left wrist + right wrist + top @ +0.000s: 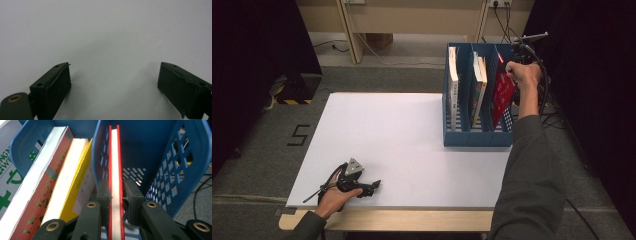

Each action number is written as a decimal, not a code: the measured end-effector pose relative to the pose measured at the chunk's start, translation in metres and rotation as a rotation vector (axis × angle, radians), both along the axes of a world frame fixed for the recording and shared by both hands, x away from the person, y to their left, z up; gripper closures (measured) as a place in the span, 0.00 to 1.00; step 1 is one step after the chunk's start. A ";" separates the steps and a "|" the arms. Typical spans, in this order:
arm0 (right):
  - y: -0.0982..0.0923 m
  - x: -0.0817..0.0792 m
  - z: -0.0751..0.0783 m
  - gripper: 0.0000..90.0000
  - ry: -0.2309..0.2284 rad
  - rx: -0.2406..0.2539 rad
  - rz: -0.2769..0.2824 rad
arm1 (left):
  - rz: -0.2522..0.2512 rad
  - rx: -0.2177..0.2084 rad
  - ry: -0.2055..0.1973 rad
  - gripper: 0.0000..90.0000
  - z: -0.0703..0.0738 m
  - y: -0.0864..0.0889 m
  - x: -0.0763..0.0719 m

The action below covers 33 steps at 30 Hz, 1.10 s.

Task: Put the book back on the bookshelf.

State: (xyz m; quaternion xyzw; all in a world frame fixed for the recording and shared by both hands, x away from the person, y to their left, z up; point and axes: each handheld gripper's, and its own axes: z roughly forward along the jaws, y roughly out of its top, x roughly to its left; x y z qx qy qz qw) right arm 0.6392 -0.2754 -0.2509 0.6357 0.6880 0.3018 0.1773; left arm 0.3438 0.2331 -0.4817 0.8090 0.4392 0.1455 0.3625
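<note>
My right tongs point(116, 195) clamp the red book point(115, 165), which stands in the blue file rack's point(477, 137) rightmost compartment; other books point(478, 87) fill the rest. My left tongs point(113, 87) gape wide over the bare white surface point(402, 140), holding nothing.

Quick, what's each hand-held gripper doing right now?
Left hand-held gripper: open, empty, over the white table.
Right hand-held gripper: shut on the red book in the blue rack.

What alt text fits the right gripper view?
The right claw is shut on a red book standing in the right compartment of a blue file rack; two more books lean in the next compartment.
</note>
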 end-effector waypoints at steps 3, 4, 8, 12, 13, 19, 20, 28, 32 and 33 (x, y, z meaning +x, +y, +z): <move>0.003 0.001 -0.001 0.85 -0.008 -0.005 0.014 | 0.000 0.001 0.000 0.12 0.000 0.000 0.000; 0.003 0.001 0.000 0.85 -0.007 -0.005 0.013 | 0.000 0.001 -0.001 0.12 0.000 0.000 0.000; 0.001 -0.001 0.002 0.79 0.001 0.008 0.028 | 0.000 0.001 -0.002 0.12 0.000 0.000 0.000; 0.000 -0.007 0.003 0.74 0.001 0.010 0.048 | -0.001 0.003 -0.001 0.12 0.000 0.000 0.000; 0.000 -0.009 0.002 0.73 -0.001 0.013 0.053 | -0.001 0.003 -0.001 0.12 0.000 0.000 0.000; -0.002 -0.023 0.000 0.70 -0.005 0.003 0.084 | 0.000 0.004 -0.001 0.11 0.000 0.000 0.000; -0.003 -0.026 0.000 0.69 -0.004 0.003 0.090 | 0.000 0.003 -0.002 0.11 0.000 0.000 0.000; -0.014 -0.053 0.001 0.67 -0.021 0.019 0.126 | 0.000 0.005 -0.002 0.11 0.000 0.000 0.000; -0.017 -0.067 0.001 0.67 -0.019 0.009 0.160 | 0.001 0.005 -0.003 0.11 0.000 0.000 0.000; -0.017 -0.070 0.000 0.68 -0.019 -0.001 0.170 | 0.001 0.005 -0.003 0.11 0.000 0.000 0.000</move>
